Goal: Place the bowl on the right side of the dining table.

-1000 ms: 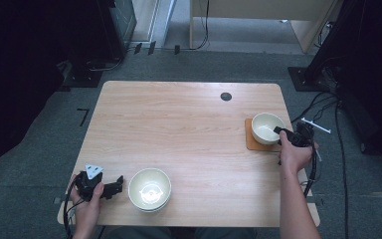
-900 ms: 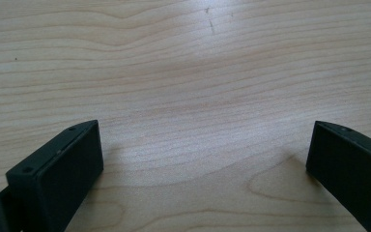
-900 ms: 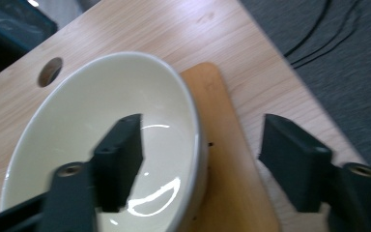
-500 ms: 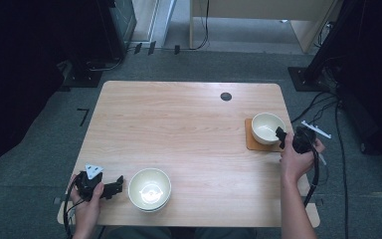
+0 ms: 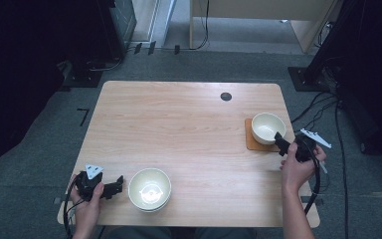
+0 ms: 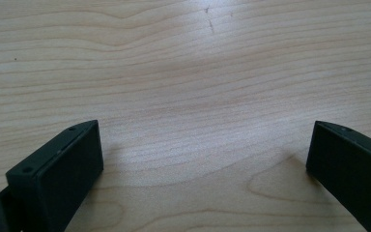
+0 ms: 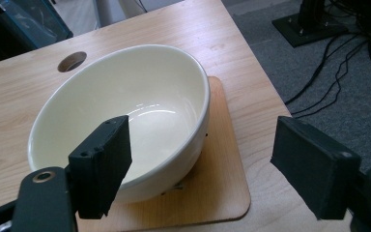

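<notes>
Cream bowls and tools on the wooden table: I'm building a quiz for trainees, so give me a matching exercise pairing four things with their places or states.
Things:
1. cream ceramic bowl on the right
2. stacked cream bowls near the front edge
3. left tool
4. right tool

Places or states:
A. open over bare wood, beside the stack
B. on the square wooden coaster
C. straight on the light wooden table
D. open, next to the coaster bowl's rim

Pairs: 1-B, 2-C, 3-A, 4-D
</notes>
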`<action>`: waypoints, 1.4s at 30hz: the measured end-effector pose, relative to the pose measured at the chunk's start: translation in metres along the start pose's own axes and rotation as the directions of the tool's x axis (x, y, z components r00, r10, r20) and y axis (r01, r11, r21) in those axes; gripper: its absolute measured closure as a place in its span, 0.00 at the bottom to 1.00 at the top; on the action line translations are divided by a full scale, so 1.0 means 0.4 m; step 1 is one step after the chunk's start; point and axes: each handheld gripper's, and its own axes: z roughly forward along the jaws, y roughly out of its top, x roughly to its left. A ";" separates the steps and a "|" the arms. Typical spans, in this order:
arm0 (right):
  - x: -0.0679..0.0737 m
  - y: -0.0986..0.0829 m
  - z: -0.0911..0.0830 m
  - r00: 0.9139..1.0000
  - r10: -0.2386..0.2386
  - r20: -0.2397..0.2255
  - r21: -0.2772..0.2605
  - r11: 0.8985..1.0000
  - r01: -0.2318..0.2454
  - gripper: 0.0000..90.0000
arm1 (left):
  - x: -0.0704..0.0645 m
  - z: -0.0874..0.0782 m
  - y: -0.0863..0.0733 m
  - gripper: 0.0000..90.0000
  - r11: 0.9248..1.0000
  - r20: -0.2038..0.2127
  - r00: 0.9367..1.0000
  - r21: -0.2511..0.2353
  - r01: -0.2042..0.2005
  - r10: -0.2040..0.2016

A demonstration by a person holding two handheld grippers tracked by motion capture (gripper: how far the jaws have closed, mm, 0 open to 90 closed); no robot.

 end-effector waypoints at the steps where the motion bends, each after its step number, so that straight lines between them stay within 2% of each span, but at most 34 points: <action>1: 0.000 -0.001 -0.004 1.000 -0.005 -0.007 -0.001 1.000 0.005 0.23 | 0.000 0.000 0.000 0.00 1.000 0.000 1.000 0.000 0.000 0.000; 12: 0.004 -0.028 -0.039 0.998 -0.035 -0.043 -0.004 0.999 0.035 0.22 | 0.000 0.000 0.000 0.00 1.000 0.000 1.000 0.000 0.000 0.000; 20: -0.012 -0.045 -0.056 0.998 -0.032 -0.047 -0.018 0.999 0.031 0.22 | 0.000 0.000 0.000 0.00 1.000 0.001 1.000 0.000 0.000 0.000; 42: -0.040 -0.104 -0.086 0.997 -0.057 -0.047 0.009 0.998 0.057 0.22 | 0.000 0.000 0.000 0.00 1.000 0.000 1.000 0.000 0.000 0.000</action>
